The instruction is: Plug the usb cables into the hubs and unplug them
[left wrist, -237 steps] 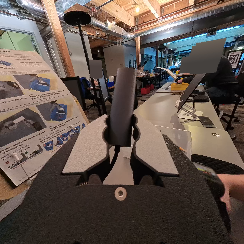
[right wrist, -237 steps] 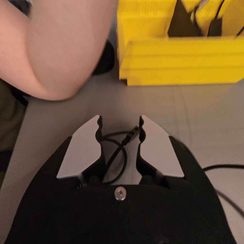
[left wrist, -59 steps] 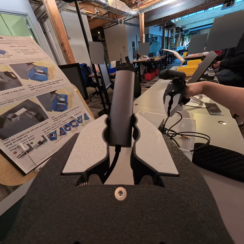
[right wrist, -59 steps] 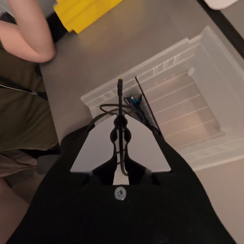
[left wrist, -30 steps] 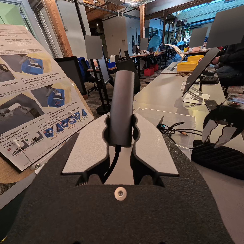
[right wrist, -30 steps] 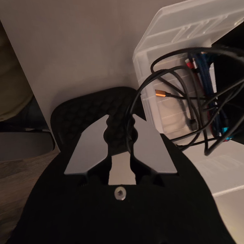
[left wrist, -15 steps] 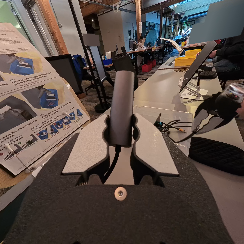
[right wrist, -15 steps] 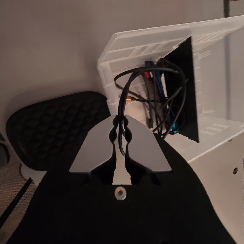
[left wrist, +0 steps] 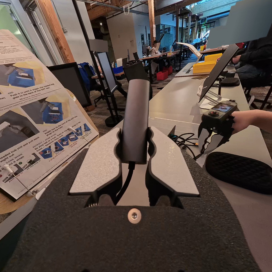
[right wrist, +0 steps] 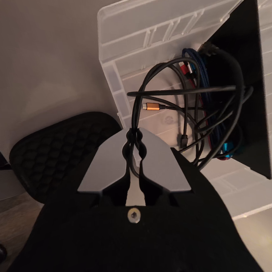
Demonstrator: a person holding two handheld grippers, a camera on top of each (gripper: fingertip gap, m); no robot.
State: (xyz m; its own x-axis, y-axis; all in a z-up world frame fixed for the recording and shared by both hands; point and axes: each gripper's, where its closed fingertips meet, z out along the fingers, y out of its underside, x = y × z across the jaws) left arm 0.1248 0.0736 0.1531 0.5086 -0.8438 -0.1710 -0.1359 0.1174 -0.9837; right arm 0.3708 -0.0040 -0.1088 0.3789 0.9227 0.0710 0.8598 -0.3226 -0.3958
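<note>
While left gripper (left wrist: 134, 145) clamps upright grey USB hub (left wrist: 136, 120), right gripper (right wrist: 134, 137) pinches looped black cable (right wrist: 136, 111) beside clear bin (right wrist: 132, 36).

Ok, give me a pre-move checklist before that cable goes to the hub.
1. Hub clamped upright in the left hand-held gripper: ok.
2. Right hand-held gripper shut on the black cable: ok.
3. Grip near a plug: not ok; it pinches a doubled loop mid-length.
4. Cable free of the tangle in the clear bin: not ok, it loops among other cables.
5. Which plug belongs to it, orange plug or black plug: cannot tell.
6. Hub port facing the cable: cannot tell.
</note>
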